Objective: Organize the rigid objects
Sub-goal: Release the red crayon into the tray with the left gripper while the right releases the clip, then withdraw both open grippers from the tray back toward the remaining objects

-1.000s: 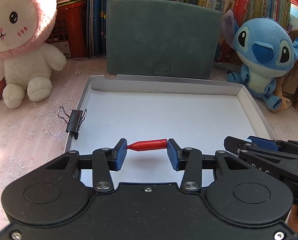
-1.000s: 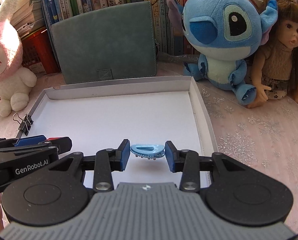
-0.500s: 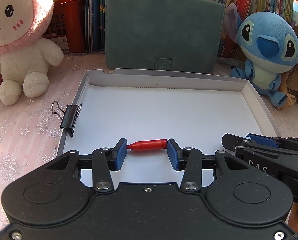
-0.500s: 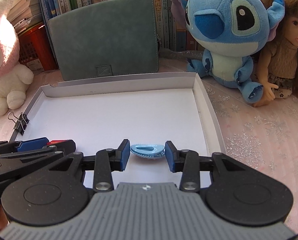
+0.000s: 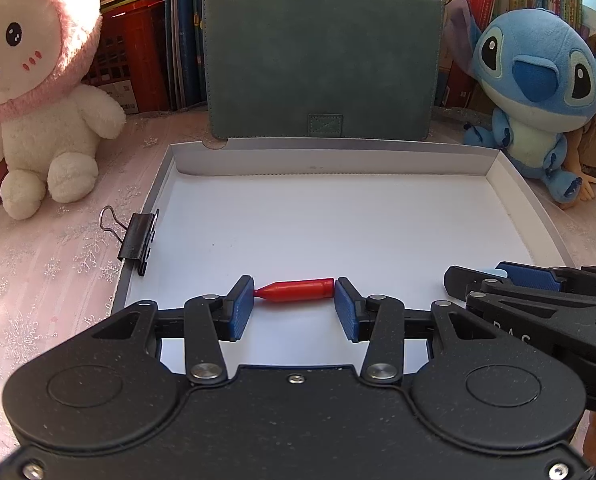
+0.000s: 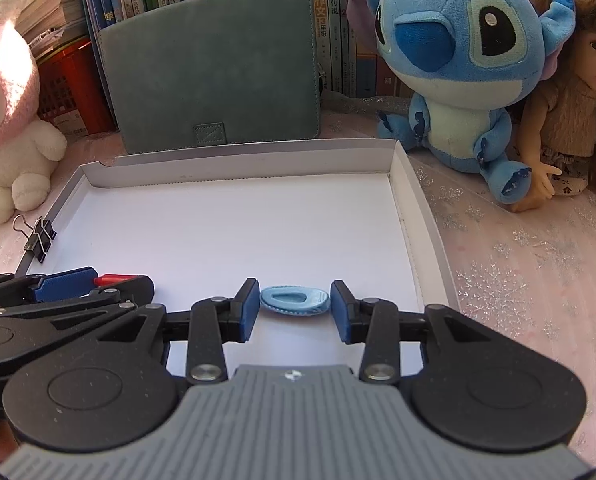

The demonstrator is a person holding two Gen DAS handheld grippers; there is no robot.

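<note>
Two grips: left fingers (image 5: 293, 304) clamp a red peg (image 5: 298, 290) end to end; right fingers (image 6: 293, 308) pinch a blue clip (image 6: 295, 300). Both hang over the tray (image 5: 538, 220) just ahead. Lower first, then release gently.

My right tongs (image 6: 293, 304) are clamped on a little light-blue oval piece (image 6: 294, 300), held endwise between the blue pads over the near part of the white tray (image 6: 412, 216). My left tongs (image 6: 97, 282) poke in from the left with something red (image 6: 113, 279) in them. A black binder clip (image 6: 39, 236) sits on the tray's left rim. A blue plush (image 6: 458, 60) and a doll (image 6: 570, 112) sit far right on the surface.
</note>
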